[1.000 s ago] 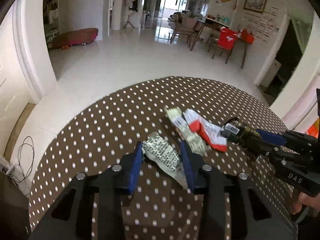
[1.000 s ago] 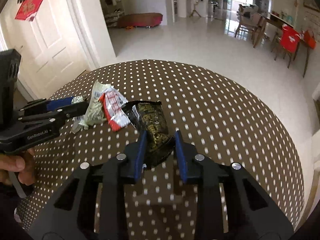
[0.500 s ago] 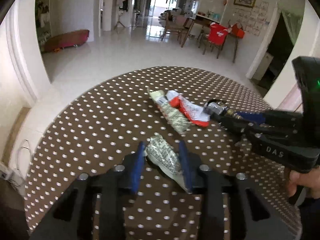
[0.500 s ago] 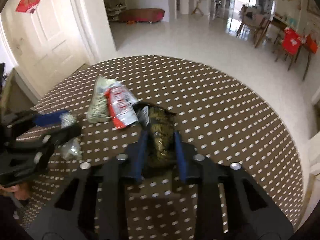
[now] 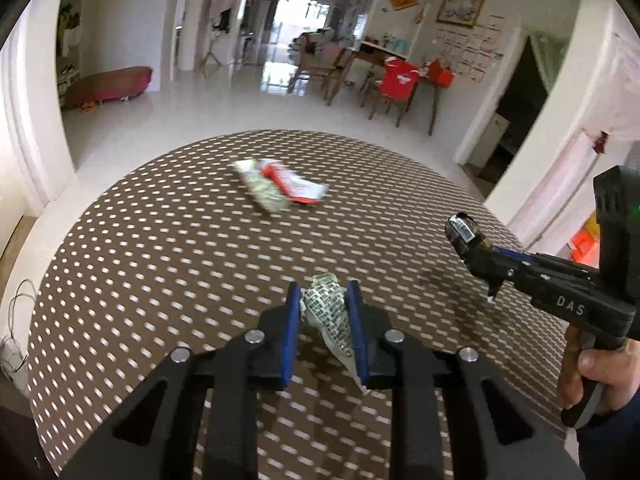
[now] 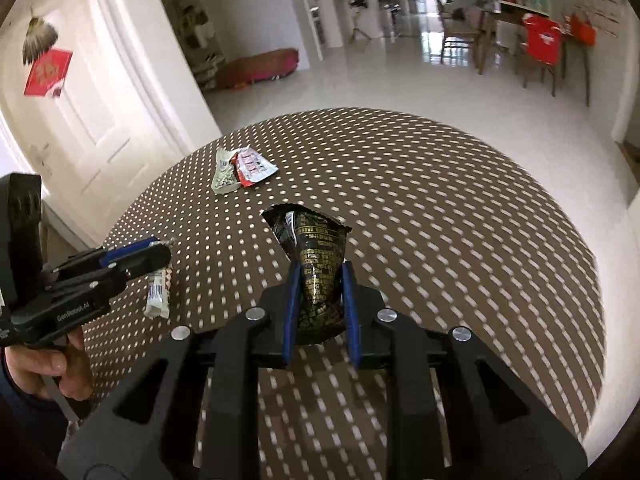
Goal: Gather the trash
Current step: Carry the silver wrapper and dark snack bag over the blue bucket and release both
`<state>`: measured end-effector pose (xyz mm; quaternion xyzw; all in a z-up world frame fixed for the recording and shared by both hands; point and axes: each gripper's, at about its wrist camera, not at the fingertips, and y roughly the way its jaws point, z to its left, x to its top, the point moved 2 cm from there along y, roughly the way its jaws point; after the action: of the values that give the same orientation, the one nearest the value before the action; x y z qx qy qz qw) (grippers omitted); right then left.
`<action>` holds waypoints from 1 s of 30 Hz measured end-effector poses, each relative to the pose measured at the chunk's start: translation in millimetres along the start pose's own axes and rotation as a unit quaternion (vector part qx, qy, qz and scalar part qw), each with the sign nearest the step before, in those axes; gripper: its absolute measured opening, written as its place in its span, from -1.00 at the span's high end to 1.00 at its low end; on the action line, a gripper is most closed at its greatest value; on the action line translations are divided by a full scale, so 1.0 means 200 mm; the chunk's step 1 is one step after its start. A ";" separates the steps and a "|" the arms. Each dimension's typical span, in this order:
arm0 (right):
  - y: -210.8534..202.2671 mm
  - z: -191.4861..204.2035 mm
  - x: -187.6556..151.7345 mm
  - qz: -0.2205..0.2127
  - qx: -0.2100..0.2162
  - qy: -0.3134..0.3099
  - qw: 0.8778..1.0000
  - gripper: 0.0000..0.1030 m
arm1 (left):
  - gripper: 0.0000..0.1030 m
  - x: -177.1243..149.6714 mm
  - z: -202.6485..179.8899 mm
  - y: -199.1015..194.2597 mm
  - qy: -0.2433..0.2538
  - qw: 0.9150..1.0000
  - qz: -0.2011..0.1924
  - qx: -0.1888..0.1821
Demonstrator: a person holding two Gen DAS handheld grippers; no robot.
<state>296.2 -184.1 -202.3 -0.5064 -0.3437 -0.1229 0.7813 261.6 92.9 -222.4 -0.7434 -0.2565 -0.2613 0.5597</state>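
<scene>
Two hand-held tools each carry a piece of litter above a round worktop (image 5: 132, 248) covered in a brown cloth with white dots. Left tool (image 5: 323, 312): its blue pads are closing on a crumpled white wrapper (image 5: 328, 316) printed with dark text, which sits pinched between them and hangs clear of the cloth. Right tool (image 6: 320, 300): clamped on a dark, gold-printed wrapper (image 6: 318, 268) whose torn upper end flares open above the pads. Seen from the left tool's camera, the right tool extends in from the right edge, a person's hand (image 5: 596, 376) wrapped around its grip. Farther across the worktop, near its far side, a pale greenish wrapper (image 6: 224, 172) and a red-and-white wrapper (image 6: 256, 166) lie touching, the red one partly over the pale one, well apart from both tools. Beyond the worktop stretches a glossy white tiled floor (image 5: 224, 116).
</scene>
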 end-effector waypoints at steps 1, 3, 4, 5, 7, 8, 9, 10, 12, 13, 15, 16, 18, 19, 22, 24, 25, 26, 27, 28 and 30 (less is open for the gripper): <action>-0.06 -0.03 -0.02 -0.008 -0.005 0.008 1.000 0.61 | 0.56 0.00 -0.05 -0.01 0.005 1.000 -0.002 -0.006; -0.15 -0.07 -0.05 -0.022 -0.014 0.019 0.999 0.61 | 0.56 0.03 -0.15 -0.04 0.021 1.000 -0.006 -0.019; -0.21 -0.11 -0.06 -0.031 -0.021 0.026 0.999 0.61 | 0.56 0.03 -0.22 -0.06 0.031 0.999 -0.010 -0.029; -0.25 -0.14 -0.08 -0.037 -0.026 0.030 0.999 0.61 | 0.56 0.05 -0.27 -0.07 0.039 0.999 -0.013 -0.034; -0.35 -0.20 -0.10 -0.051 -0.038 0.041 0.997 0.61 | 0.56 0.06 -0.36 -0.09 0.054 0.997 -0.020 -0.046; -0.40 -0.24 -0.11 -0.057 -0.043 0.046 0.996 0.61 | 0.56 0.07 -0.44 -0.11 0.063 0.996 -0.024 -0.057; -0.45 -0.27 -0.13 -0.065 -0.051 0.052 0.995 0.61 | 0.56 0.09 -0.47 -0.11 0.068 0.995 -0.027 -0.062; -0.49 -0.31 -0.15 -0.069 -0.055 0.056 0.995 0.61 | 0.56 0.10 -0.54 -0.12 0.076 0.994 -0.031 -0.069; -0.58 -0.38 -0.18 -0.079 -0.066 0.067 0.992 0.61 | 0.56 0.12 -0.63 -0.12 0.084 0.993 -0.034 -0.080; -0.63 -0.43 -0.20 -0.085 -0.073 0.075 0.991 0.61 | 0.56 0.13 -0.66 -0.12 0.088 0.992 -0.034 -0.086; -0.71 -0.51 -0.23 -0.094 -0.085 0.087 0.988 0.61 | 0.56 0.13 -0.77 -0.12 0.099 0.989 -0.036 -0.100; -0.76 -0.56 -0.25 -0.100 -0.096 0.096 0.986 0.61 | 0.56 0.13 -0.81 -0.12 0.103 0.988 -0.036 -0.105; -0.84 -0.65 -0.30 -0.107 -0.110 0.112 0.982 0.61 | 0.56 0.13 -0.91 -0.10 0.116 0.986 -0.033 -0.120; -0.89 -0.72 -0.34 -0.110 -0.122 0.124 0.979 0.61 | 0.56 0.13 -0.96 -0.10 0.121 0.984 -0.031 -0.128; -0.99 -0.88 -0.46 -0.114 -0.151 0.157 0.969 0.61 | 0.56 0.11 -1.15 -0.05 0.142 0.977 -0.020 -0.159; -1.04 -0.97 -0.53 -0.113 -0.165 0.176 0.964 0.61 | 0.56 0.09 -1.24 -0.03 0.151 0.974 -0.013 -0.171; -1.07 -1.02 -0.57 -0.112 -0.173 0.186 0.961 0.61 | 0.56 0.08 -1.29 -0.01 0.157 0.972 -0.010 -0.177; -1.08 -1.06 -0.60 -0.109 -0.180 0.193 0.958 0.61 | 0.56 0.06 -1.36 0.01 0.165 0.969 -0.005 -0.184; -1.09 -1.10 -0.64 -0.106 -0.185 0.200 0.956 0.61 | 0.56 0.05 -1.40 0.02 0.169 0.968 -0.003 -0.187; -1.09 -1.15 -0.68 -0.101 -0.192 0.212 0.953 0.61 | 0.56 0.03 -1.46 0.05 0.174 0.966 0.003 -0.193; -1.08 -1.23 -0.74 -0.091 -0.198 0.231 0.948 0.61 | 0.56 0.00 -1.54 0.08 0.181 0.963 0.009 -0.199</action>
<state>173.1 -521.5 -210.1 -0.5753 -0.1674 -0.3729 0.7085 241.5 -208.4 -160.1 -0.7826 -0.0870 -0.4322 0.4395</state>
